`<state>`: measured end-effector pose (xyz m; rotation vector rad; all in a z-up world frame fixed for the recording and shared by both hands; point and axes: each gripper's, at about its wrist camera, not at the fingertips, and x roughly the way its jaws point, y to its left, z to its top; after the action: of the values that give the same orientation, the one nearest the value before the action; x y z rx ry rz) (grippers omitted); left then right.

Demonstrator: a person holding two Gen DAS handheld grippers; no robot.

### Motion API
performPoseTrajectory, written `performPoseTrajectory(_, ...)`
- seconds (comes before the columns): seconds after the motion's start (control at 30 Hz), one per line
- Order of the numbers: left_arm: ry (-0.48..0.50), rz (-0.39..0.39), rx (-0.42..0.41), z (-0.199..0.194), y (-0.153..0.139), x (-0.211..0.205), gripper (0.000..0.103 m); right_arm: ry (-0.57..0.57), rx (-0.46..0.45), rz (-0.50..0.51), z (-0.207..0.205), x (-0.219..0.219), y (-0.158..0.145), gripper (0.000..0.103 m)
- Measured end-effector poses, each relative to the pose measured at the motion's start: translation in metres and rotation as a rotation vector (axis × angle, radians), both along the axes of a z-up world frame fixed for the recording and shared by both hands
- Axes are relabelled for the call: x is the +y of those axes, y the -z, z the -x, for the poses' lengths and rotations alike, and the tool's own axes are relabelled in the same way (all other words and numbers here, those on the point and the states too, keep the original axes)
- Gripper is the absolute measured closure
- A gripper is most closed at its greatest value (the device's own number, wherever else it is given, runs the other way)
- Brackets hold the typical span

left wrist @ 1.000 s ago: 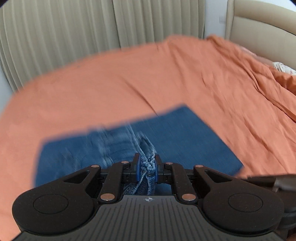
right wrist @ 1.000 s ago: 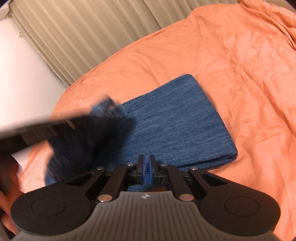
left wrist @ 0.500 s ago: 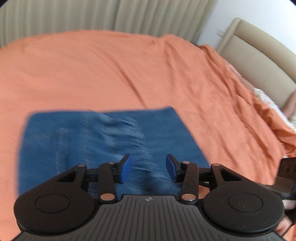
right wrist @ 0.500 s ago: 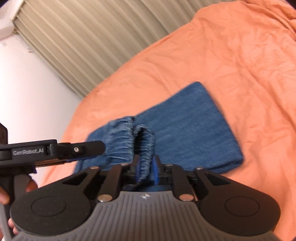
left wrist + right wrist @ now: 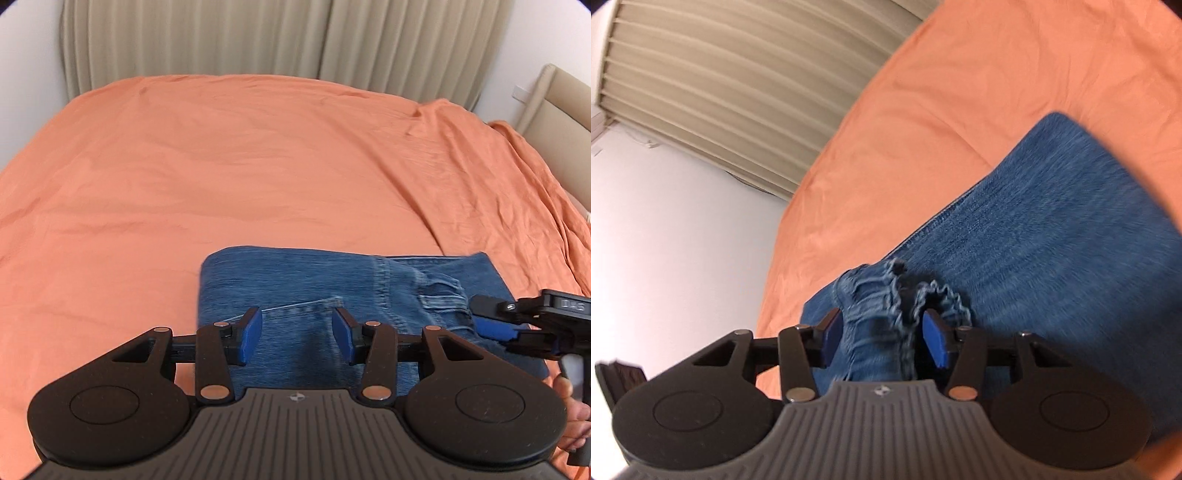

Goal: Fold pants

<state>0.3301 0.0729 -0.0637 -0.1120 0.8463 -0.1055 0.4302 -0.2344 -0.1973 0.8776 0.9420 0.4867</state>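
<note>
Folded blue jeans (image 5: pixel 332 284) lie on the orange bedsheet (image 5: pixel 221 166). My left gripper (image 5: pixel 297 334) is open and empty, just above the near edge of the jeans. My right gripper (image 5: pixel 882 336) is open, with the frayed hem of the jeans (image 5: pixel 886 295) bunched loosely between its blue pads (image 5: pixel 934 343). The right gripper also shows in the left wrist view (image 5: pixel 495 321), at the right side of the jeans by the belt loops. The jeans fill the right half of the right wrist view (image 5: pixel 1052 229).
Beige curtains (image 5: pixel 258 37) hang behind the bed. A padded headboard (image 5: pixel 561 96) stands at the right. The sheet is rumpled toward the headboard (image 5: pixel 535 192). A white wall (image 5: pixel 665 221) is left of the bed in the right wrist view.
My left gripper let go of the frayed hem and drew back. My right gripper, shut on the hem half a second ago, has now opened; the hem rests between its pads.
</note>
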Motion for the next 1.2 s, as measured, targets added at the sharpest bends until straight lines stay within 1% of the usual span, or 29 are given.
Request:
performPoseTrajectory(0.07,-0.003,0.015,0.0,0.002,0.003,0.009,0.051,0.005,0.035,-0.019,-0.004,0.002,0.011,0.057)
performPoseTrajectory(0.13,-0.006,0.018,0.0,0.001,0.007,0.012,0.052,-0.01,0.063,-0.099,-0.004,0.003,0.02,0.062)
performPoseTrajectory(0.17,-0.012,0.017,0.0,0.002,0.009,0.015,0.052,-0.018,0.064,-0.133,-0.002,0.004,0.021,0.072)
performPoseTrajectory(0.2,-0.019,0.018,0.0,0.002,0.011,0.018,0.052,-0.019,0.047,-0.143,0.0,0.006,0.02,0.084)
performPoseTrajectory(0.23,-0.027,0.023,0.002,0.004,0.012,0.022,0.052,-0.019,0.02,-0.125,0.003,0.007,0.017,0.086)
performPoseTrajectory(0.27,-0.039,0.034,0.004,0.004,0.013,0.025,0.052,-0.017,-0.005,-0.095,0.007,0.009,0.012,0.091)
performPoseTrajectory(0.33,-0.059,0.057,0.001,0.008,0.012,0.032,0.052,-0.016,-0.036,-0.035,0.012,0.014,-0.001,0.093)
performPoseTrajectory(0.4,-0.066,0.05,-0.01,0.011,0.009,0.037,0.052,-0.03,-0.085,0.018,0.014,0.022,-0.026,0.094)
performPoseTrajectory(0.5,-0.082,0.031,-0.041,0.017,0.001,0.044,0.055,-0.071,-0.161,0.045,0.013,0.035,-0.076,0.095)
performPoseTrajectory(0.67,-0.103,0.062,-0.092,0.021,-0.016,0.056,0.056,-0.167,-0.281,0.129,0.006,0.057,-0.163,0.096)
performPoseTrajectory(0.7,-0.103,0.067,-0.104,0.021,-0.02,0.057,0.057,-0.173,-0.298,0.127,0.003,0.056,-0.176,0.096)
performPoseTrajectory(0.77,-0.1,0.071,-0.12,0.017,-0.025,0.056,0.057,-0.15,-0.319,0.121,-0.002,0.043,-0.198,0.096)
performPoseTrajectory(0.83,-0.081,0.072,-0.134,0.012,-0.028,0.051,0.058,-0.115,-0.348,0.162,-0.007,0.024,-0.212,0.096)
performPoseTrajectory(0.87,-0.066,0.072,-0.138,0.009,-0.027,0.047,0.057,-0.097,-0.343,0.195,-0.01,0.014,-0.213,0.096)
performPoseTrajectory(0.93,-0.036,0.064,-0.145,0.002,-0.025,0.038,0.057,-0.06,-0.289,0.234,-0.017,-0.007,-0.202,0.096)
performPoseTrajectory(1.0,-0.007,0.06,-0.143,-0.005,-0.019,0.028,0.058,-0.014,-0.203,0.271,-0.024,-0.032,-0.175,0.096)
performPoseTrajectory(1.1,0.032,0.062,-0.124,-0.017,-0.005,0.015,0.059,0.046,-0.083,0.349,-0.035,-0.051,-0.121,0.096)
performPoseTrajectory(1.13,0.044,0.06,-0.12,-0.021,0.0,0.011,0.059,0.061,-0.054,0.376,-0.037,-0.058,-0.107,0.097)
performPoseTrajectory(1.2,0.07,0.051,-0.116,-0.029,0.009,0.003,0.059,0.083,-0.041,0.388,-0.038,-0.071,-0.085,0.097)
